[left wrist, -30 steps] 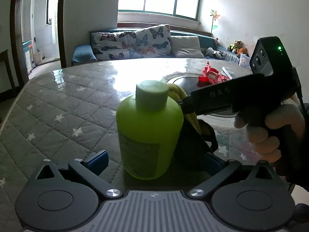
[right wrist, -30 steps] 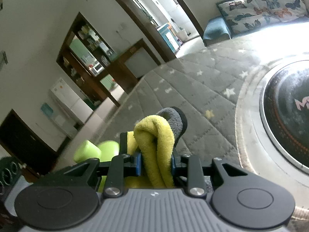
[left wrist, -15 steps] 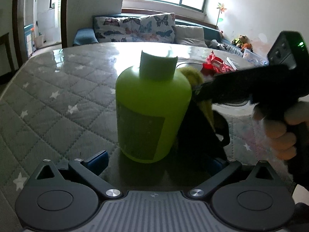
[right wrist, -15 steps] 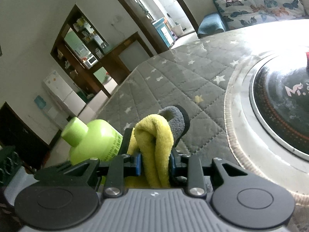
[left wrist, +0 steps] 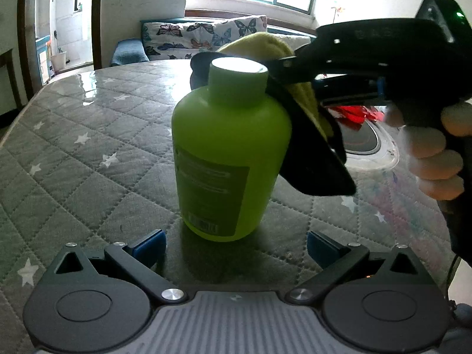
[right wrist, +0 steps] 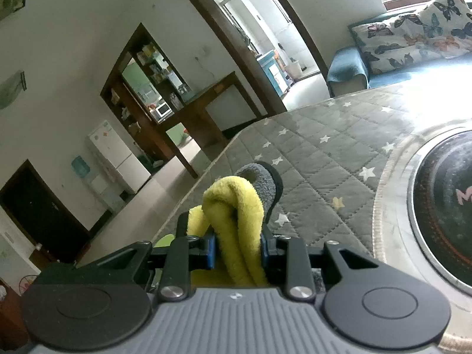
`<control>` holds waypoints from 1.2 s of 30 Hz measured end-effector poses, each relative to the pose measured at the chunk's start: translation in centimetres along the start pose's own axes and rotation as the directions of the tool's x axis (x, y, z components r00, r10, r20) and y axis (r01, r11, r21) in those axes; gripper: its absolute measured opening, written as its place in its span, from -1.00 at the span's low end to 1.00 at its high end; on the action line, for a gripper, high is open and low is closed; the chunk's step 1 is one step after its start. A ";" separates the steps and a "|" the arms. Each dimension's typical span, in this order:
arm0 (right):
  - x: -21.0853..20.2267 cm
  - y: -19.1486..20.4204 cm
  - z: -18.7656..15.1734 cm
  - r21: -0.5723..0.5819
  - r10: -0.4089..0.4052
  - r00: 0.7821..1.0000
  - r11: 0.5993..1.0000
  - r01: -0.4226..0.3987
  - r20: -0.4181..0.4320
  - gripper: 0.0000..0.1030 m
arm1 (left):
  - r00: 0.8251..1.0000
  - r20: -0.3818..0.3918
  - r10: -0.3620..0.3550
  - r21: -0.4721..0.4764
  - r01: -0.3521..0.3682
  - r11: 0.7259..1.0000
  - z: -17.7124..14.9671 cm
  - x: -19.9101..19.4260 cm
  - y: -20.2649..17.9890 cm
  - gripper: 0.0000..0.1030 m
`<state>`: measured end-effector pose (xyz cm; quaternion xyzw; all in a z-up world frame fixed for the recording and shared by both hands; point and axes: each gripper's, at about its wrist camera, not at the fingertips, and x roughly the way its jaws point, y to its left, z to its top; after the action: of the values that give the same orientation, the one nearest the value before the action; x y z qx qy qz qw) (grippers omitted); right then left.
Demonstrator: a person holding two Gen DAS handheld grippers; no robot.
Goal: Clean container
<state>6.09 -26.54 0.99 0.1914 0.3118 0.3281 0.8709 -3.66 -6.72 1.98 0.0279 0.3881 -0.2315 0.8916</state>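
A lime-green capped bottle (left wrist: 227,159) stands upright on the quilted grey table cover (left wrist: 73,147), just in front of my open left gripper (left wrist: 236,246), whose blue-padded fingers flank its base without touching. My right gripper (right wrist: 236,249) is shut on a folded yellow and grey cloth (right wrist: 239,209). In the left wrist view the cloth (left wrist: 259,44) hangs from the right gripper against the bottle's right shoulder and behind its cap. Only a sliver of the bottle (right wrist: 163,240) shows in the right wrist view.
A round black induction hob with a silver rim (right wrist: 436,206) sits on the table to the right, with red wrapping (left wrist: 354,115) behind it. A sofa with butterfly cushions (left wrist: 200,38) stands beyond the table. The table edge (right wrist: 206,174) drops to the floor at left.
The right gripper has risen with the cloth from beside the bottle's body up to its shoulder and cap. The left gripper has drawn back slightly and stays open.
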 end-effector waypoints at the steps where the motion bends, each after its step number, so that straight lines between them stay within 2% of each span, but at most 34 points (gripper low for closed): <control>1: 0.3 -0.1 0.0 0.005 0.001 1.000 1.000 -0.001 -0.003 -0.46 | 1.000 0.000 0.002 0.001 -0.002 1.000 0.0 0.0 -0.2 1.00; 6: 1.1 -1.1 -0.4 0.033 -0.002 0.999 0.999 0.003 -0.032 -0.47 | 1.000 -0.004 0.016 0.009 -0.016 1.000 -0.1 0.1 -0.7 1.00; 14: 2.5 -2.8 -2.4 0.057 -0.050 0.993 0.997 0.056 -0.104 -0.47 | 0.999 -0.009 0.033 0.028 -0.033 0.999 -0.2 0.1 -1.3 1.00; 20: 2.0 -3.1 -3.2 0.068 -0.059 0.992 0.995 0.067 -0.110 -0.47 | 0.998 -0.015 0.054 0.051 -0.053 0.997 -0.3 0.2 -1.7 1.00; 27: 0.4 -2.3 -3.2 0.076 -0.047 0.996 0.996 0.052 -0.075 -0.47 | 0.997 -0.019 0.069 0.061 -0.067 0.996 -0.4 0.3 -2.0 1.00; 36: -1.3 -0.5 -0.9 0.041 0.009 1.000 0.999 -0.009 0.012 -0.47 | 0.997 -0.020 0.077 0.067 -0.075 0.995 -0.3 0.5 -2.1 1.00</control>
<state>4.99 -27.72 0.62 0.2127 0.3126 0.3243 0.8671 -4.50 -8.68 1.70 0.0748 0.3888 -0.2097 0.8940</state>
